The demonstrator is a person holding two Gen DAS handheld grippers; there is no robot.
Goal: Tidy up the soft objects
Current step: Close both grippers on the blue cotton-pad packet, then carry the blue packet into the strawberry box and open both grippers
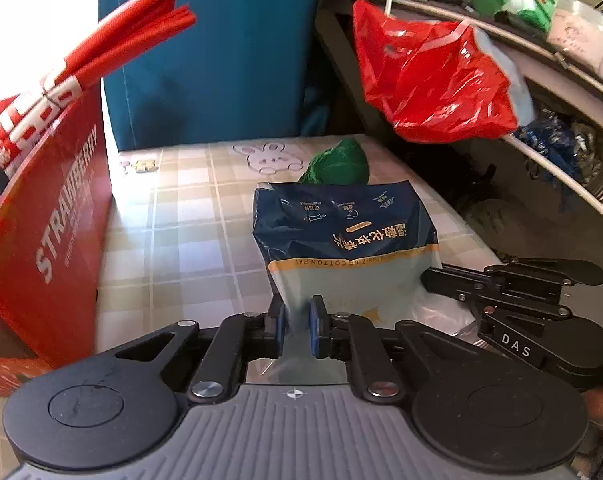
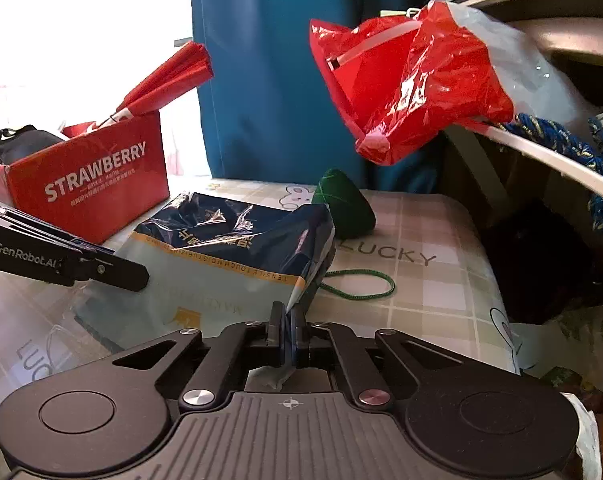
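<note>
A soft plastic pack of cotton pads (image 1: 341,236), dark blue on top and pale below, lies on the checked tablecloth (image 1: 189,216). My left gripper (image 1: 296,326) is shut on the pack's near pale edge, film pinched between its blue pads. In the right wrist view the same pack (image 2: 229,256) lies left of centre, and my right gripper (image 2: 287,334) is shut on its near right corner. Each gripper shows in the other's view: the right gripper (image 1: 433,278) at the pack's right side, the left gripper (image 2: 141,276) at its left. A green cloth pouch (image 2: 343,208) with a cord sits behind the pack.
A red STRAWBERRY box (image 2: 89,184) with red bags sticking out stands at the left. A blue curtain (image 1: 221,52) hangs behind the table. A red plastic bag (image 1: 429,76) hangs from a cluttered white wire rack (image 1: 561,184) at the right.
</note>
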